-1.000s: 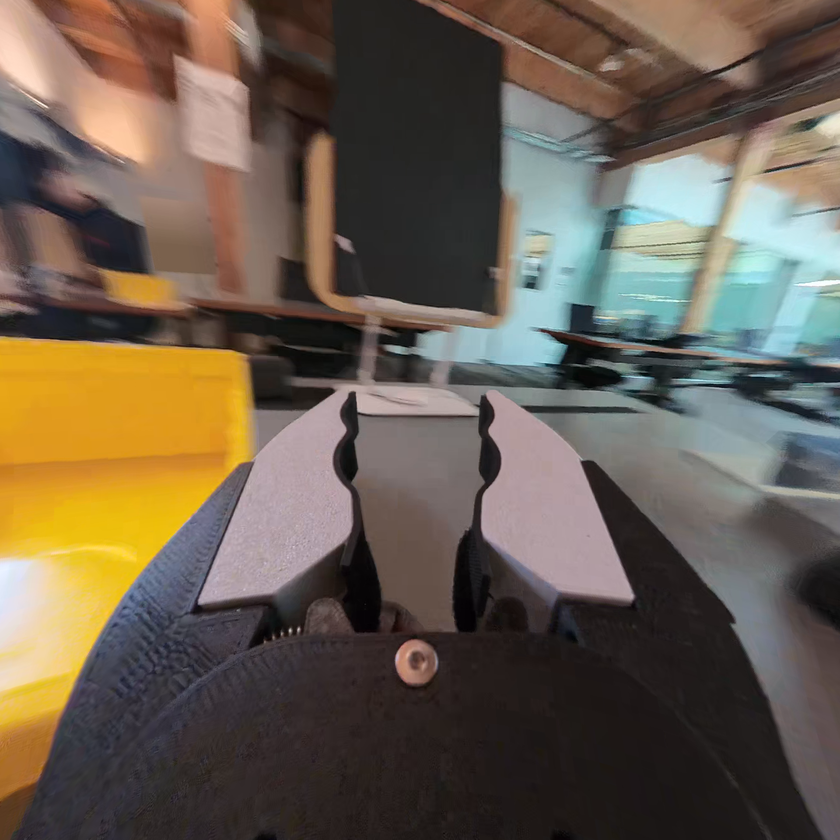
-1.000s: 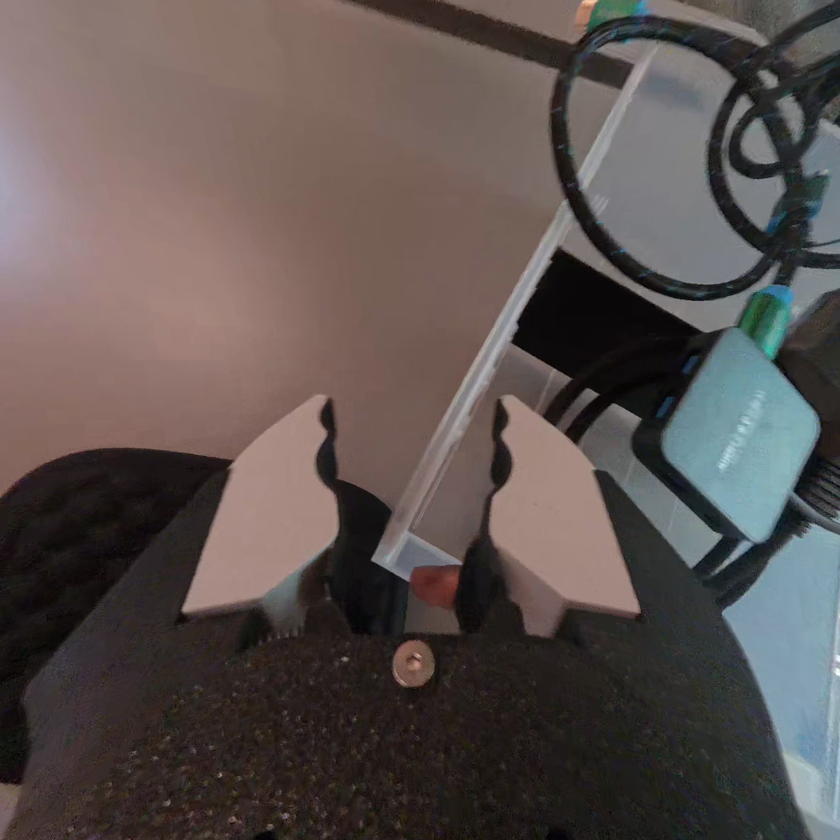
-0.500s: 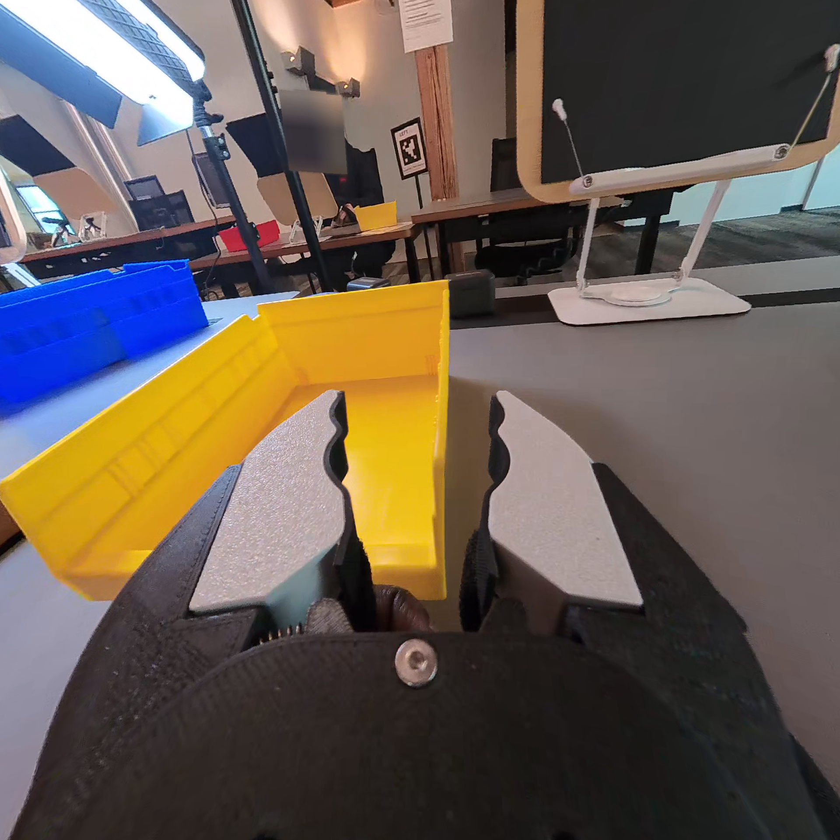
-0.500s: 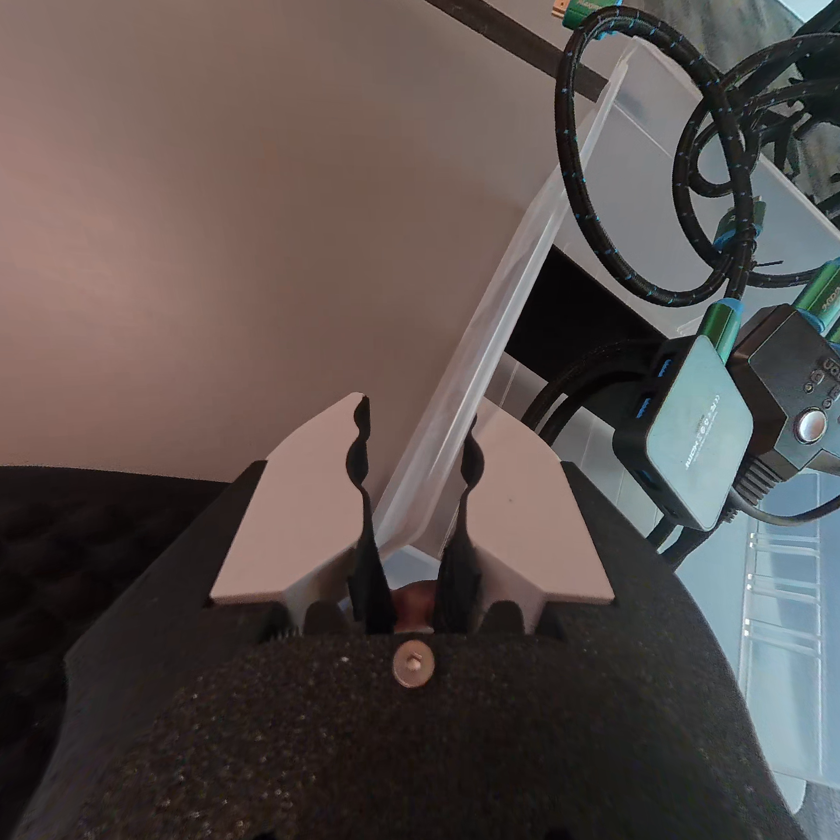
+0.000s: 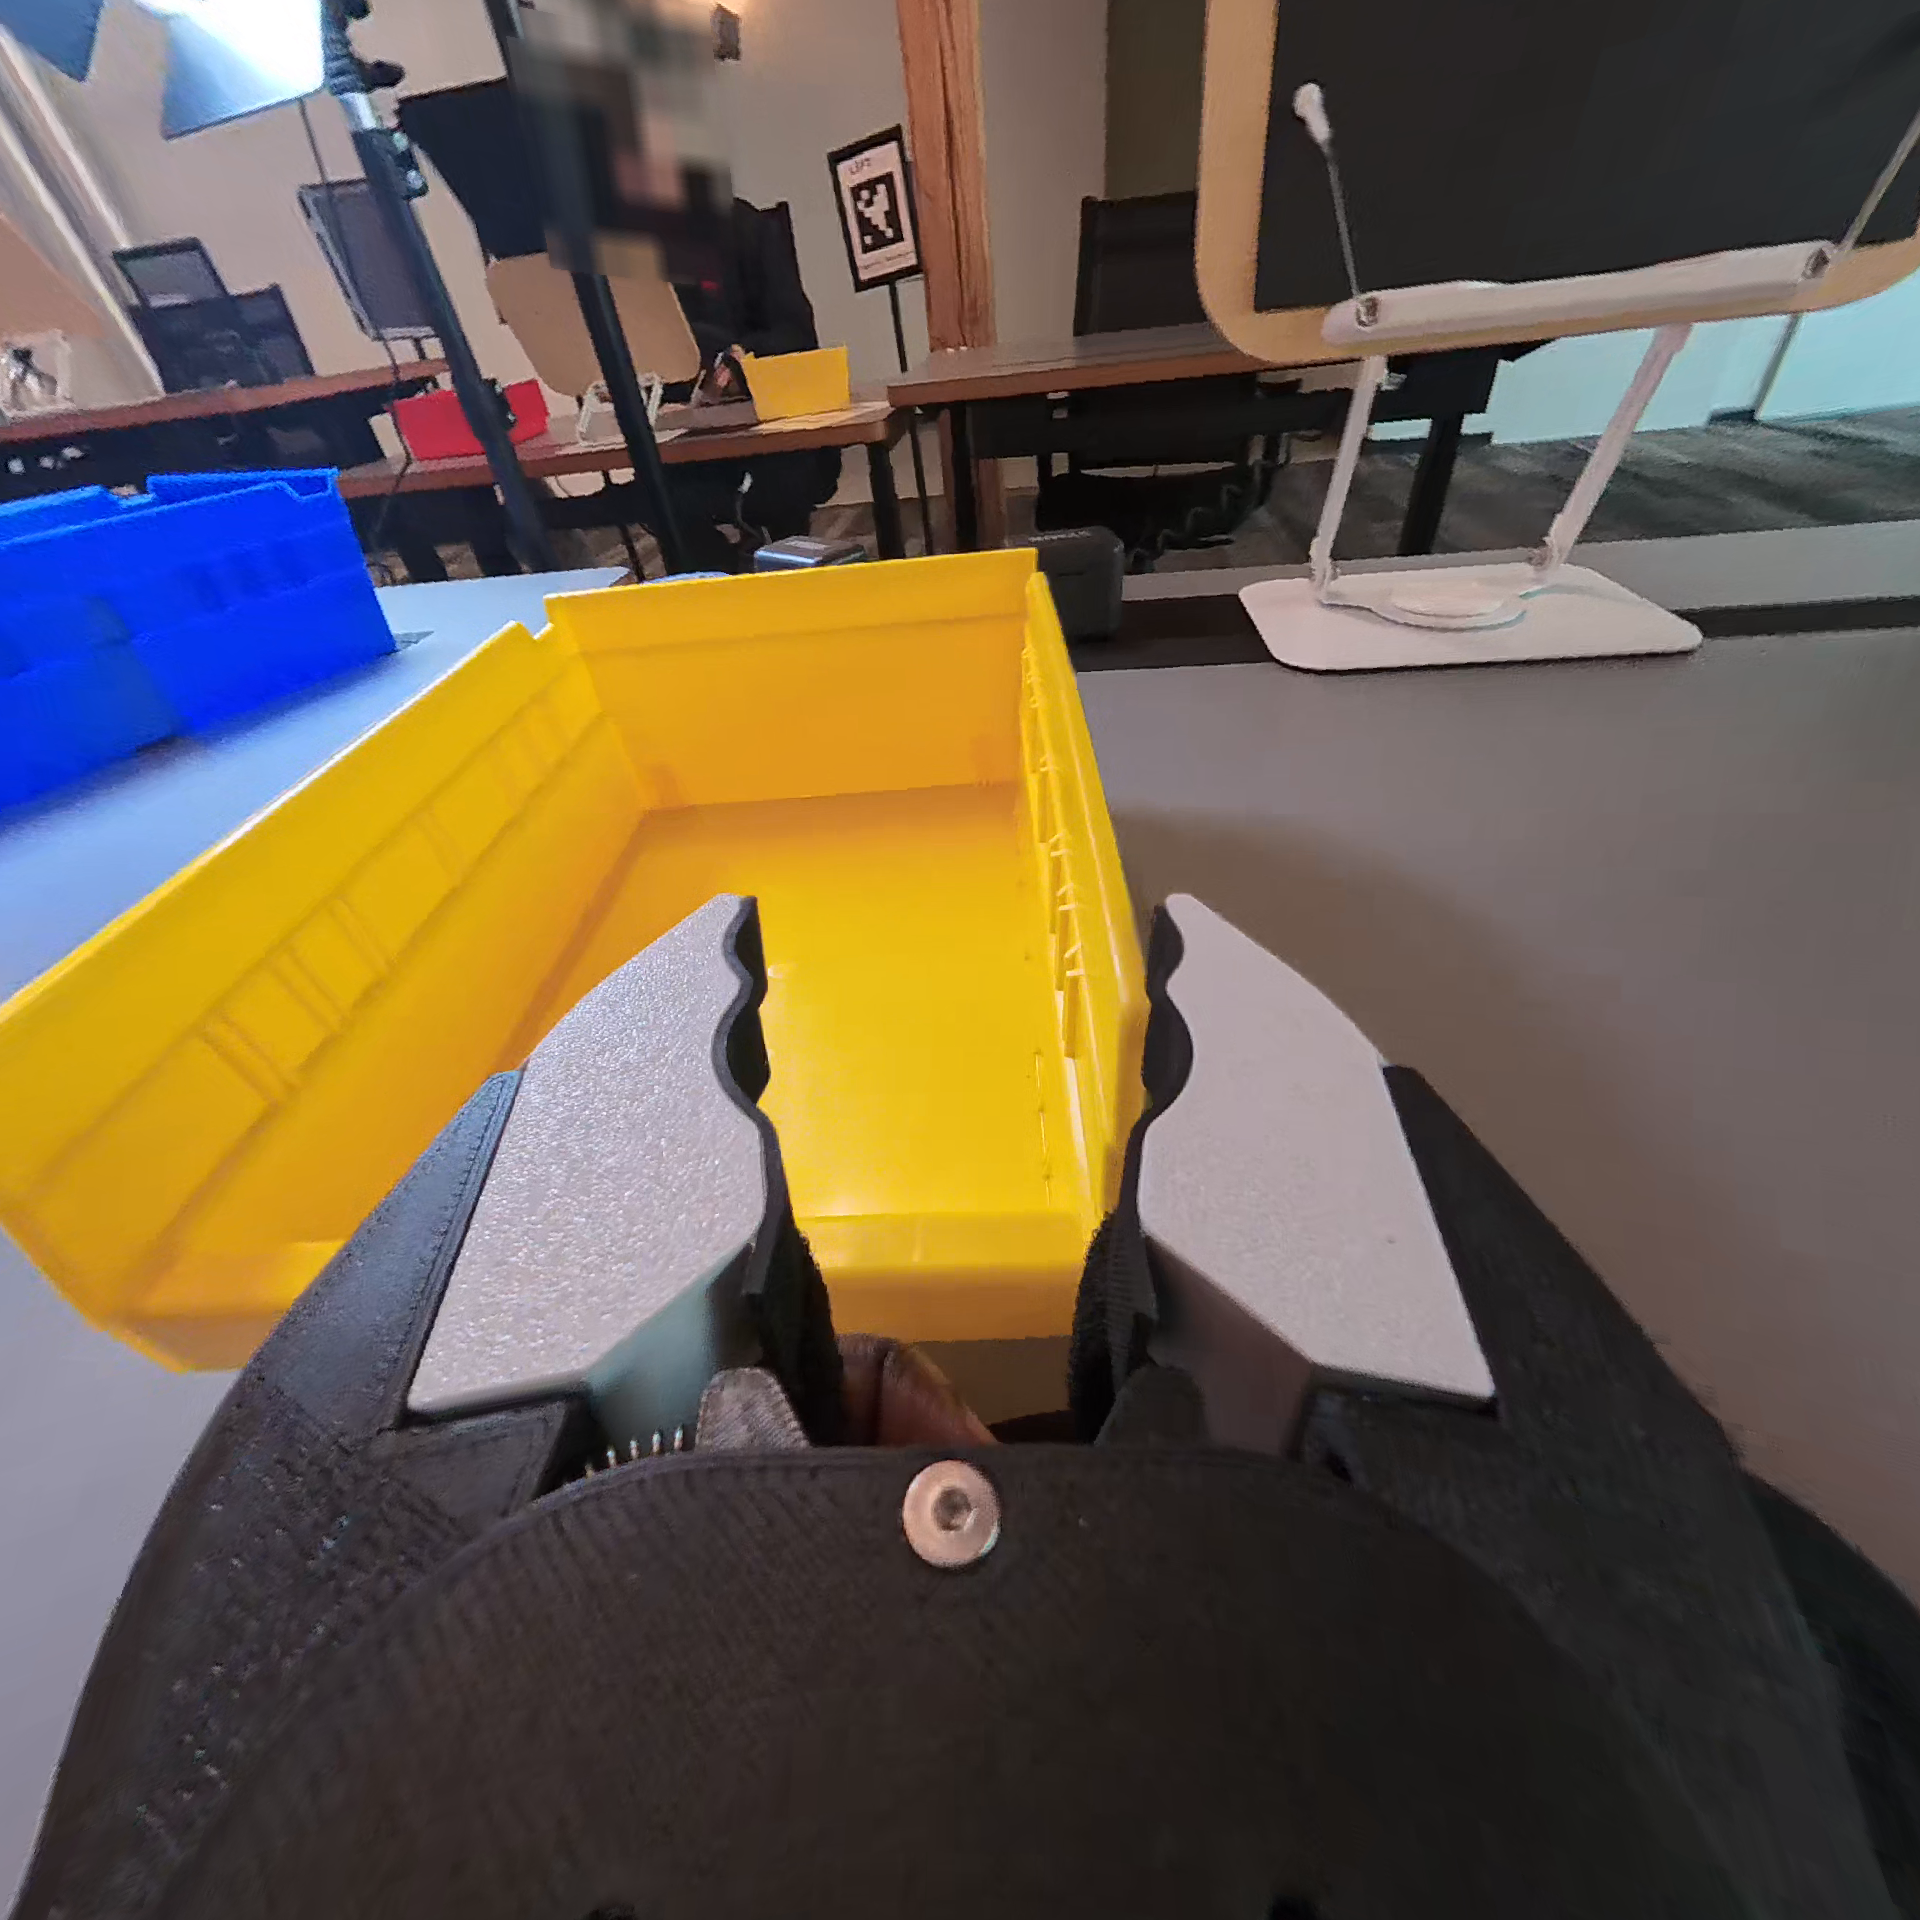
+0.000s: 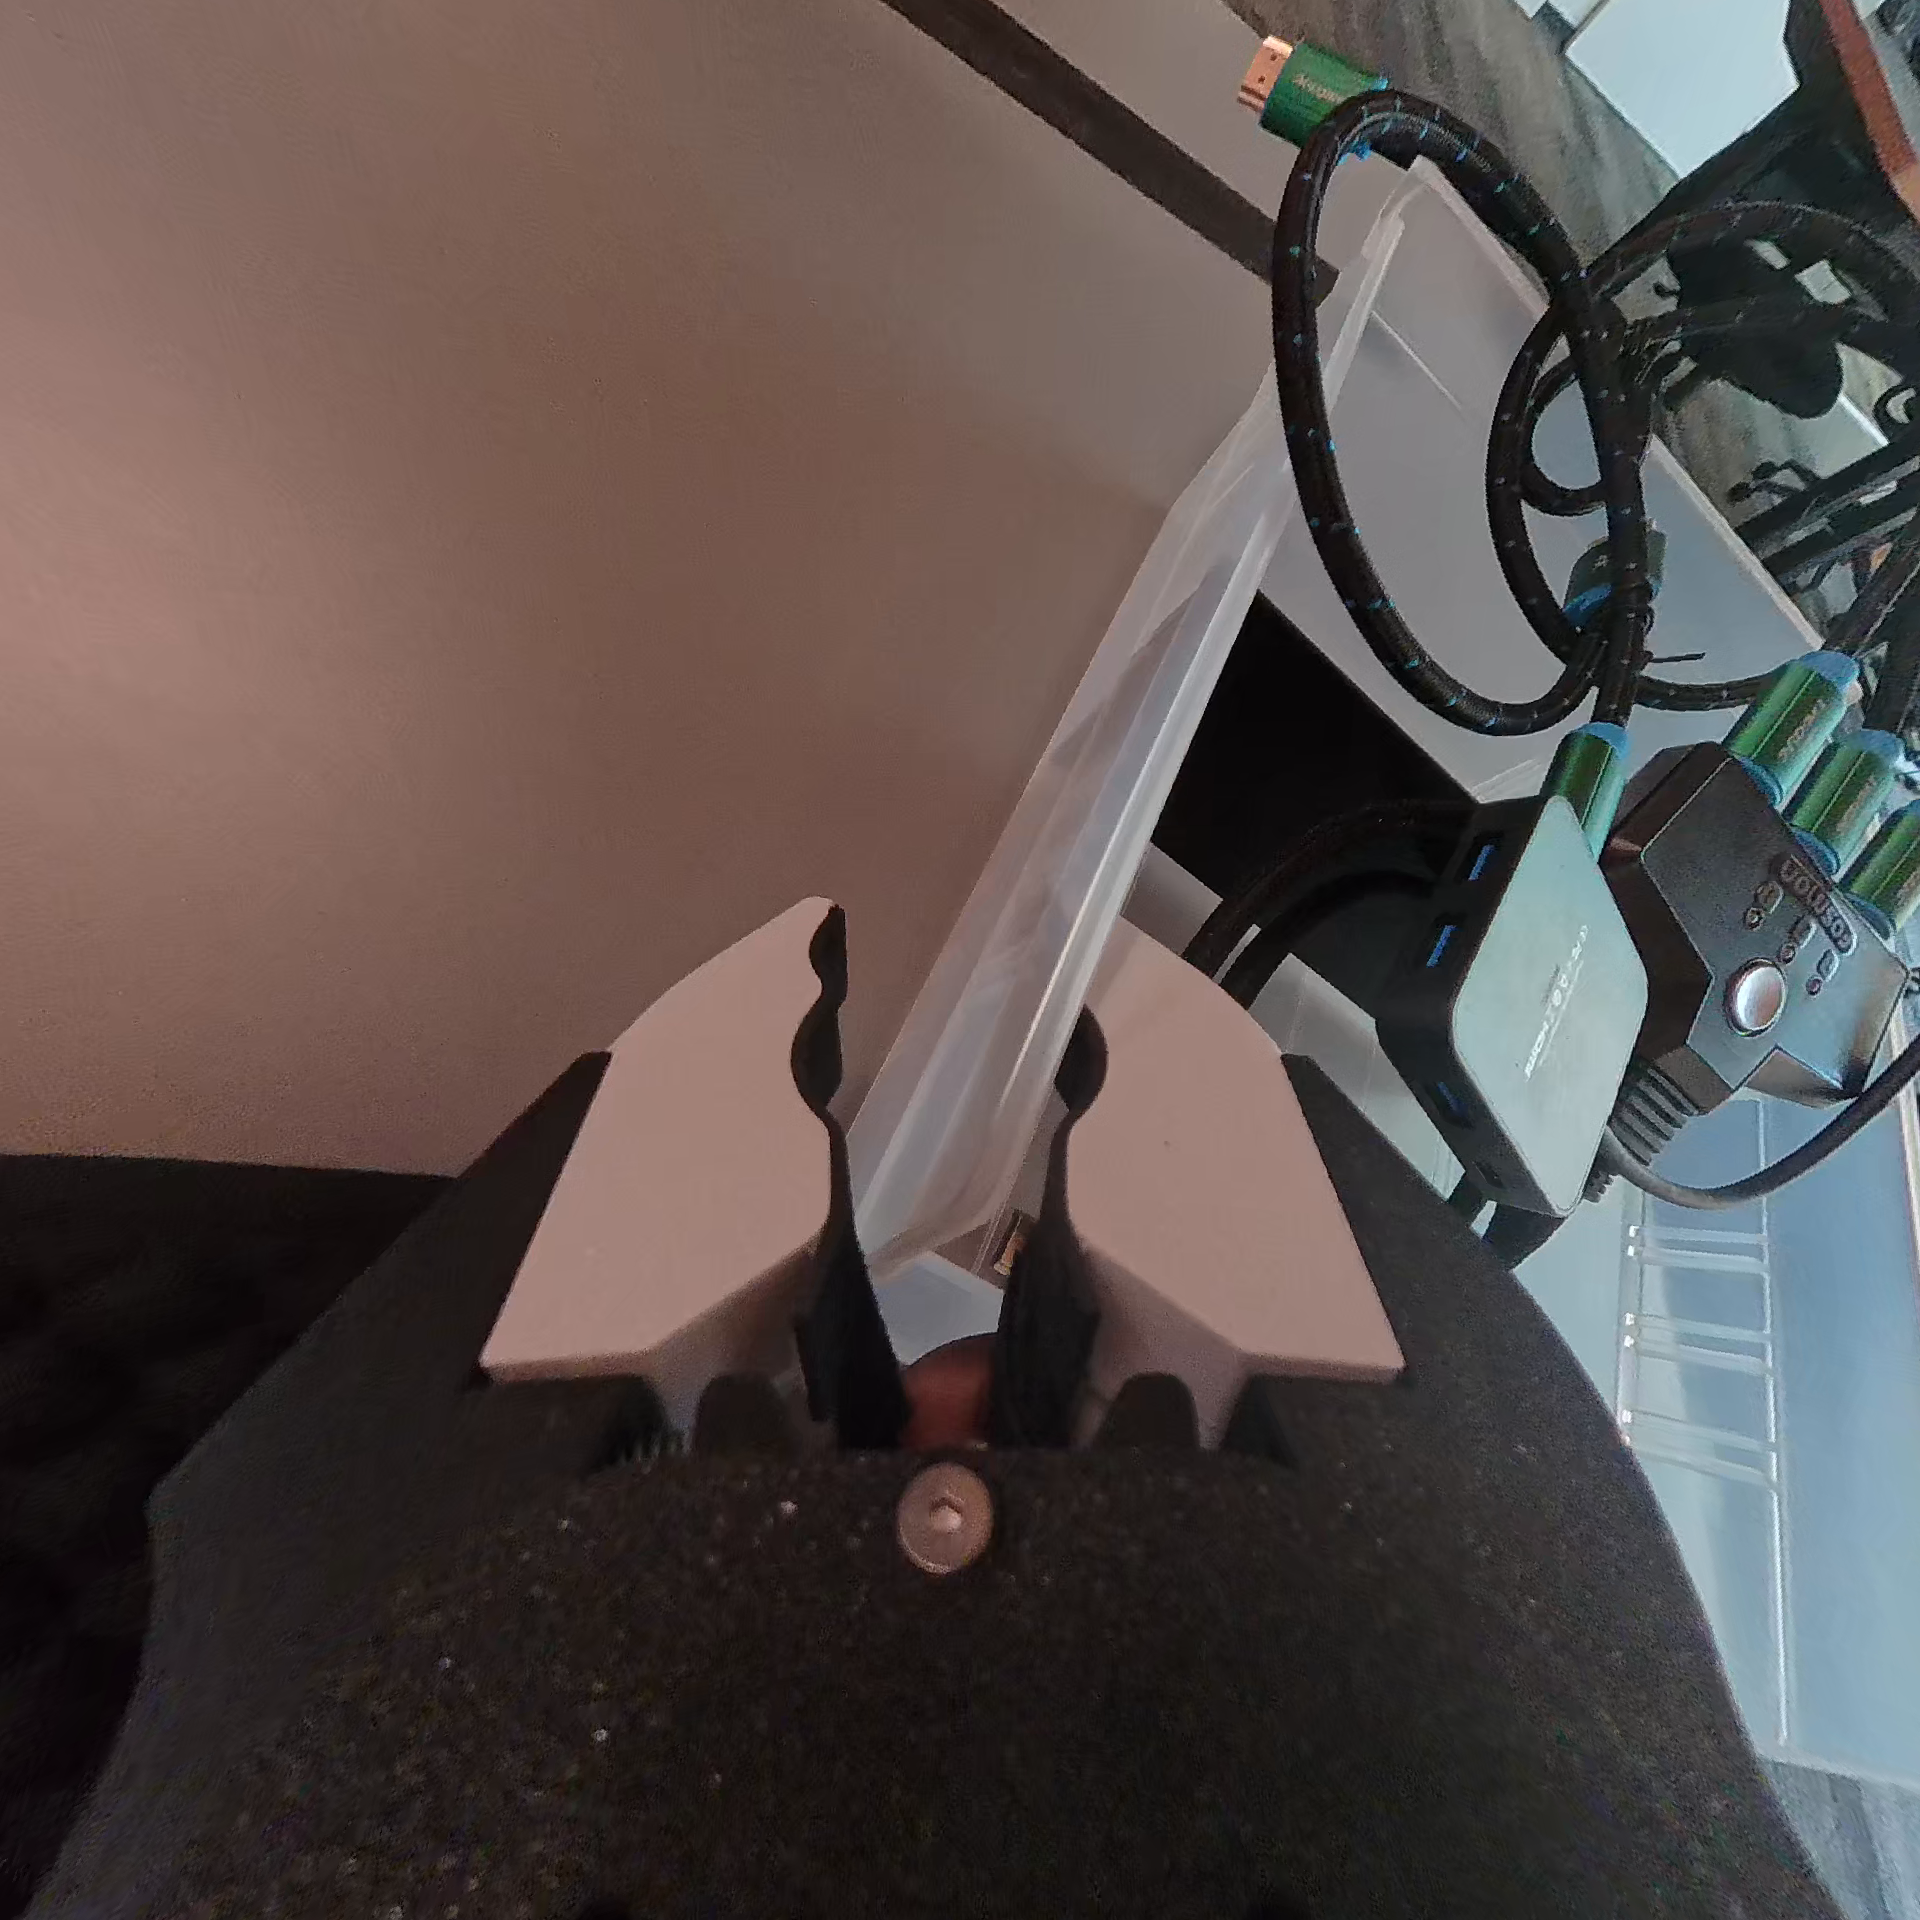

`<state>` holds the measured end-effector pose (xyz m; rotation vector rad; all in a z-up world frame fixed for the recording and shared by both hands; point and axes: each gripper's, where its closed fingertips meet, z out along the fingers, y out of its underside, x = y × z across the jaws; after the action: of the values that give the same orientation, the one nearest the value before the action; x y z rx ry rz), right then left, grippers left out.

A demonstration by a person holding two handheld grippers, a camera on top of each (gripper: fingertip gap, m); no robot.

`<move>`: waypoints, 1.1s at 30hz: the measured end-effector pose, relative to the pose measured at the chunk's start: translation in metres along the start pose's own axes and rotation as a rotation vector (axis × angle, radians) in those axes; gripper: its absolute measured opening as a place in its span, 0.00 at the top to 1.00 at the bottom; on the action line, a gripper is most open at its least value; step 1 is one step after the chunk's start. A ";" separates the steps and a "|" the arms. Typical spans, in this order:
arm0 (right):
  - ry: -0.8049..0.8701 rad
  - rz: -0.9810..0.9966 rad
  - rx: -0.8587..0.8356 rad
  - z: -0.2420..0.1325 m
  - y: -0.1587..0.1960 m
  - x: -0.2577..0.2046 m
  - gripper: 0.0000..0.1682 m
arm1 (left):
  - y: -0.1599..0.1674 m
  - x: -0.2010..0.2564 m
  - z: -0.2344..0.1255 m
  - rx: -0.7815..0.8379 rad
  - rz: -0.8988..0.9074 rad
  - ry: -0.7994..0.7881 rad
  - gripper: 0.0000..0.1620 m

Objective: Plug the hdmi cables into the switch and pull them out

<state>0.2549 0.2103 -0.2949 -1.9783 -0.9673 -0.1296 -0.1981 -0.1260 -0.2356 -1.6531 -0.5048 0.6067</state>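
Note:
In the right wrist view, a clear plastic bin [image 6: 1143, 831] holds a black HDMI switch [image 6: 1766, 987] with a round button, a second black box [image 6: 1517, 1018], and coiled black braided cables [image 6: 1309, 416]. Several green plugs [image 6: 1787, 727] sit in the switch. One green plug [image 6: 1320, 88] hangs loose over the bin's far rim. My right gripper [image 6: 956, 987] is shut on the bin's near wall, left of the switch. My left gripper [image 5: 956, 935] is open and empty, its fingers just above the near end of an empty yellow bin [image 5: 790, 686].
A blue bin [image 5: 177, 603] stands at the far left. A white stand [image 5: 1455, 613] holding a dark board is at the back right of the grey table [image 5: 1507, 883]. A light stand pole [image 5: 582, 343] and other desks lie beyond. About 55 cm separates my left fingertips from my right.
My right gripper has closed from open onto the clear bin's wall. My left gripper has swung left and tipped down over the yellow bin, staying open.

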 end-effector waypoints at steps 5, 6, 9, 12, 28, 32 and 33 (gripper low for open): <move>-0.041 0.023 0.062 0.003 -0.012 -0.012 0.77 | 0.011 0.020 0.003 -0.077 0.075 0.069 0.57; -0.051 0.025 0.075 0.004 -0.014 -0.015 0.77 | 0.021 0.022 0.007 -0.139 0.068 0.094 0.58; -0.070 0.017 0.106 0.005 -0.023 -0.026 0.77 | 0.033 0.033 0.011 -0.226 0.055 0.192 0.91; -0.074 -0.012 0.118 0.005 -0.031 -0.039 0.77 | 0.032 0.036 0.014 -0.232 0.072 0.204 0.92; -0.214 -0.212 0.254 -0.014 -0.079 -0.141 0.72 | 0.020 0.153 0.031 -0.182 0.251 0.427 0.87; -0.250 -0.267 0.294 -0.022 -0.089 -0.168 0.70 | 0.018 0.178 0.028 -0.158 0.272 0.501 0.85; -0.263 -0.281 0.307 -0.025 -0.091 -0.176 0.69 | 0.018 0.183 0.026 -0.151 0.282 0.522 0.84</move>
<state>0.0792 0.1156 -0.2951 -1.5961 -1.3478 0.1215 -0.0745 0.0068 -0.2767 -1.9561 0.0661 0.3191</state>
